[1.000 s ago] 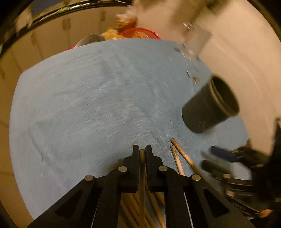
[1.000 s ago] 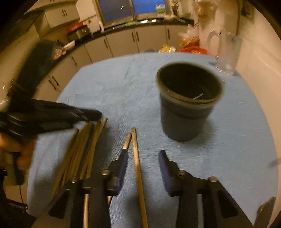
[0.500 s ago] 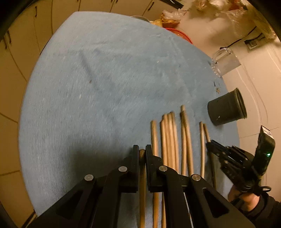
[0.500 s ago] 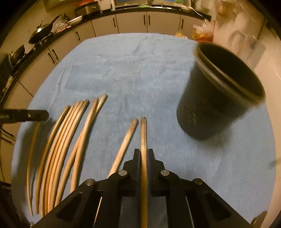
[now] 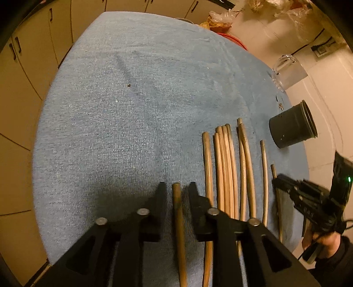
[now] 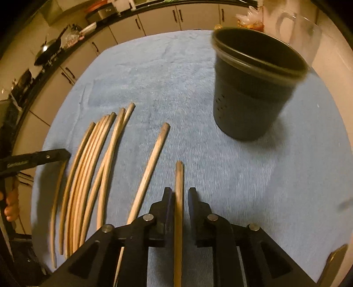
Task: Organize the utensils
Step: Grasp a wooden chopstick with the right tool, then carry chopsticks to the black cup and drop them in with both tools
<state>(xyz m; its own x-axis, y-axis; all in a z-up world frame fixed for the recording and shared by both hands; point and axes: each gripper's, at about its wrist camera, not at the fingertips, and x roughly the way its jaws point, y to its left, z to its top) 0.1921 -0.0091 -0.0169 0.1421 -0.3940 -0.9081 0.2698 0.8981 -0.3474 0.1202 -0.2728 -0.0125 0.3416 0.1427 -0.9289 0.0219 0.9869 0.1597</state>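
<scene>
Several wooden chopsticks [image 5: 225,159] lie side by side on a blue cloth [image 5: 132,110]; they also show in the right wrist view [image 6: 92,159]. My left gripper [image 5: 175,187] is open with one chopstick [image 5: 178,220] lying loose between its fingers. My right gripper [image 6: 178,192] stands slightly open around another chopstick [image 6: 179,198], with gaps at both sides. A black holder cup [image 6: 253,88] stands upright ahead and right of the right gripper; in the left wrist view it [image 5: 291,128] is at the far right. The right gripper [image 5: 308,198] shows there too.
A clear glass pitcher [image 5: 286,72] stands at the back beside the wall, behind the cup. A red bowl's rim [image 5: 233,39] and plastic bags [image 5: 220,17] sit at the table's far edge. Kitchen cabinets [image 6: 154,19] run beyond the table.
My left gripper opened and let go of its chopstick, which now lies on the cloth. My right gripper, shut on its chopstick half a second ago, has opened slightly. The cup appears closer on the right.
</scene>
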